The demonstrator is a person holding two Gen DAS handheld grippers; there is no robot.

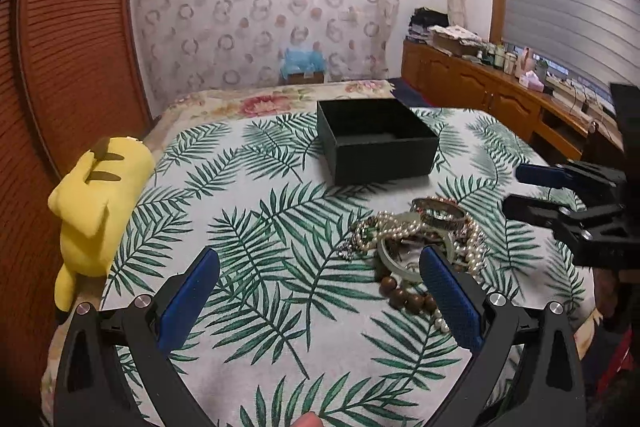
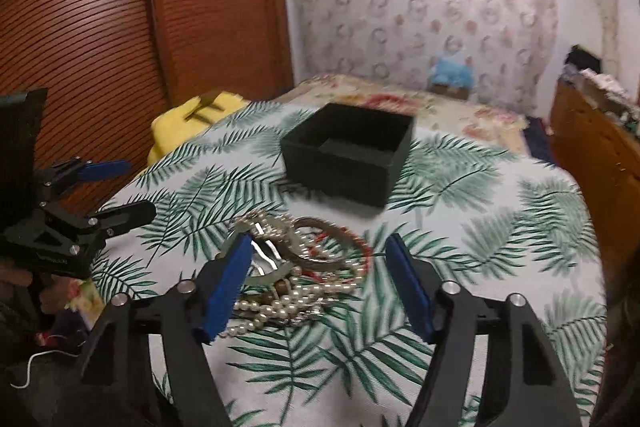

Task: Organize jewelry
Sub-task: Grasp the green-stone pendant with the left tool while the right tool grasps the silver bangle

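A tangled pile of jewelry lies on the leaf-print cloth: pearl strings, a metal bangle, a pale green bangle, brown wooden beads. It also shows in the right wrist view. An open, empty black box stands behind the pile; it also shows in the right wrist view. My left gripper is open and empty, hovering just left of and before the pile. My right gripper is open and empty, with its jaws standing on either side of the pile just above it. It also shows in the left wrist view.
A yellow plush toy lies at the cloth's left edge. A wooden slatted wardrobe stands to the left. A wooden sideboard with clutter runs along the right. A floral bedspread lies behind the box.
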